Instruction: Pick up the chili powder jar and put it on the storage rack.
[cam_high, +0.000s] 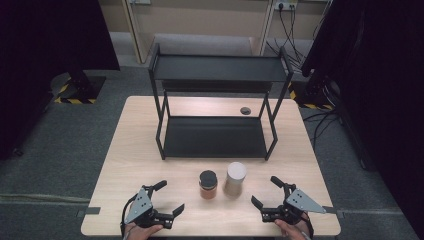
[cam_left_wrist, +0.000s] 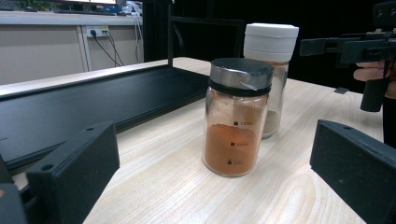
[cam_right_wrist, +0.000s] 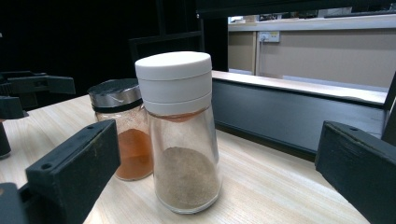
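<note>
Two spice jars standing side by side near the front of the wooden table (cam_high: 125, 150), just ahead of a black two-tier rack (cam_high: 216, 100). Both upright, close together, maybe touching, can't quite tell.

Jar with the dark lid (cam_high: 208, 184): glass, steel band under a black cap, orange-red powder filling roughly the lower half. Printed level marks down the side, too small to read. Sitting on the left of the pair in the high view.

Jar with the white lid (cam_high: 235, 178): chunky white cap, clear body that flares toward the base, grey-brown powder in the bottom part. On the right of the pair, a touch closer to the rack.

Left gripper (cam_high: 169, 196): down at the front left corner of the table, held in a hand, jaws spread wide with nothing between them. Pointed across toward the dark-lidded jar, near but not touching it. Same jar dead centre in the left gripper view (cam_left_wrist: 237, 116), white-lidded one (cam_left_wrist: 271, 70) right behind it.

Right gripper (cam_high: 266, 191): front right corner, also hand-held, jaws wide apart and empty. Aimed at the white-lidded jar, near but clear of it. That jar up front in the right gripper view (cam_right_wrist: 180, 130), dark-lidded one (cam_right_wrist: 122, 130) tucked behind on the left.

Small dark round thing (cam_high: 245, 110) on the table behind the rack's lower shelf, too small to make out.
</note>
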